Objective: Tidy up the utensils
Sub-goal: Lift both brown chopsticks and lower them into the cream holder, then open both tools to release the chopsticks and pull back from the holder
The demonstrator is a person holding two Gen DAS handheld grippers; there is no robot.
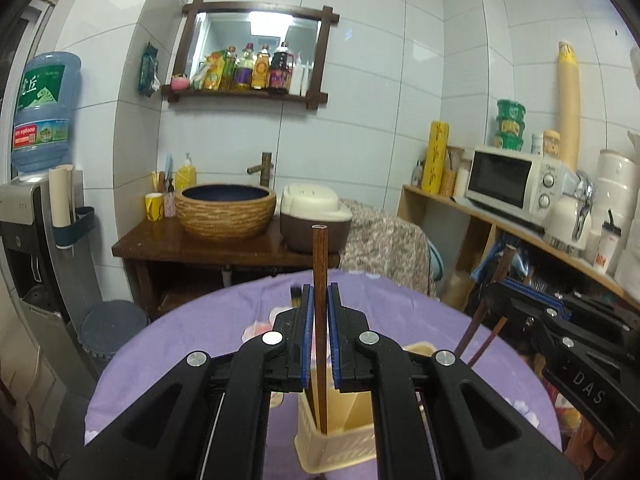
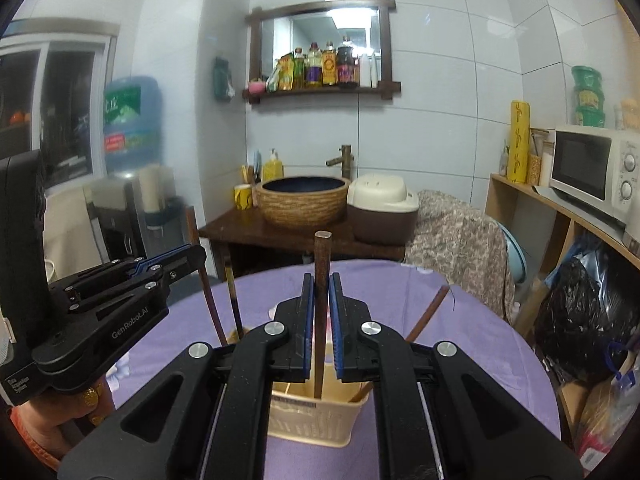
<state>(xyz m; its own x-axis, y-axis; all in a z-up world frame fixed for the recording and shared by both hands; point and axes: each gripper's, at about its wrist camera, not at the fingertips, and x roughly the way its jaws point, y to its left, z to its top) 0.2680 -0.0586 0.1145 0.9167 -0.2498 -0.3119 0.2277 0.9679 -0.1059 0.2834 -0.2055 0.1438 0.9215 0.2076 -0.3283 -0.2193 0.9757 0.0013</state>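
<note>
We see the left gripper [image 1: 319, 312] pinching a dark wooden chopstick [image 1: 320, 264] upright at the centre of its frame, the blue pads pressed against the stick on both sides. Its lower end reaches into a cream slotted basket [image 1: 332, 446] at the bottom centre, on the purple tablecloth [image 1: 180, 336].

The right gripper [image 2: 322, 312] does the same — its pads are clamped on a second chopstick [image 2: 322, 264], whose tip dips into that basket [image 2: 316, 420]. More chopsticks [image 2: 214, 312] lean in the basket left of centre, just beside the other tool.
</note>
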